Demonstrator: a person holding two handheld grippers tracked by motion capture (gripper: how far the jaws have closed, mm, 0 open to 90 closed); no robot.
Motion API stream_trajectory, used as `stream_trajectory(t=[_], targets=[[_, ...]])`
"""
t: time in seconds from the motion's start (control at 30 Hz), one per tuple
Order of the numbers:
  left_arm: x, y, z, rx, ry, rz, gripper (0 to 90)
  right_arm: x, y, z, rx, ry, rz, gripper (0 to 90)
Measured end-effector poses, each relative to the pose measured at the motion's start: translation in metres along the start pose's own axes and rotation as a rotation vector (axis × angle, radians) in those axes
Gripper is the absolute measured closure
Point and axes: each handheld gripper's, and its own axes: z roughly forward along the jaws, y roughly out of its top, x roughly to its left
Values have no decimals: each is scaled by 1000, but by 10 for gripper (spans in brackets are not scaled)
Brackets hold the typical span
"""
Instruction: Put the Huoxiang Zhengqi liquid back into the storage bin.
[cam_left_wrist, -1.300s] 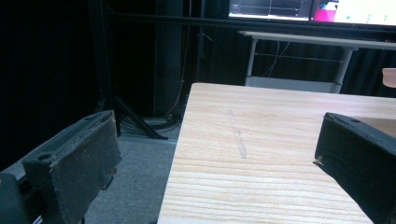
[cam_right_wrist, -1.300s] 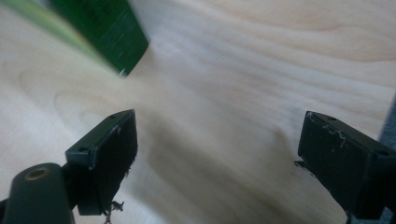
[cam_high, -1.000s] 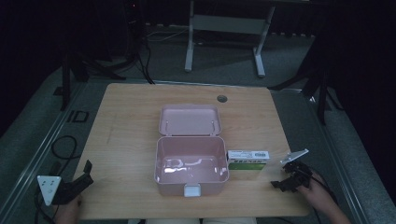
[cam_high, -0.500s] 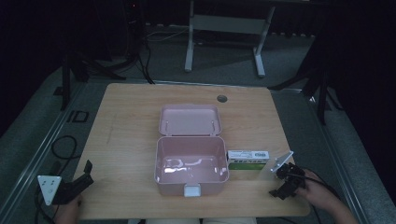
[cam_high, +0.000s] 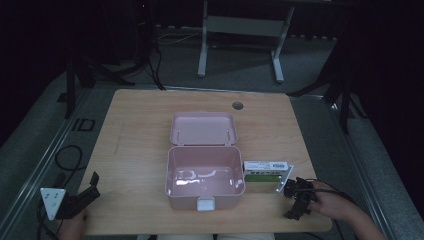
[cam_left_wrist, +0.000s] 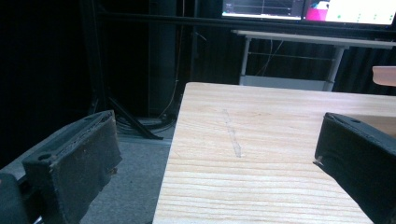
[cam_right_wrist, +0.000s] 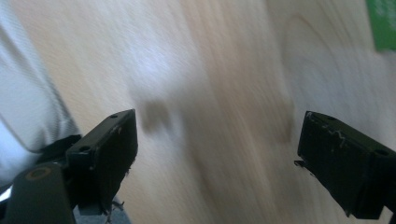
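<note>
On the light wooden worktop (cam_high: 140, 145) an open pink plastic box with a hinged lid (cam_high: 205, 175) sits near the middle of the front edge. A small green-and-white cardboard carton (cam_high: 265, 171) lies just beside the box's right wall. The right claw (cam_high: 295, 197) hovers near the front right corner, close to the carton and not touching it, jaws wide apart and empty. Judging by this, the reach for the carton is in hand. The next move calls for straddling the carton's narrow sides, closing, then lifting it over the box wall. The left claw (cam_high: 90, 187) waits at the front left corner, jaws apart, holding nothing.
</note>
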Motion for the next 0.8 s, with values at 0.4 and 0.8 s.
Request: stream_trajectory(t=[0.4,0.8], targets=[[0,0,0,4,-5,0,4,10,21,-9,28,20,-87,117],[0,0,0,4,-10,2,4,21,52,-25,37,33,-222,131]])
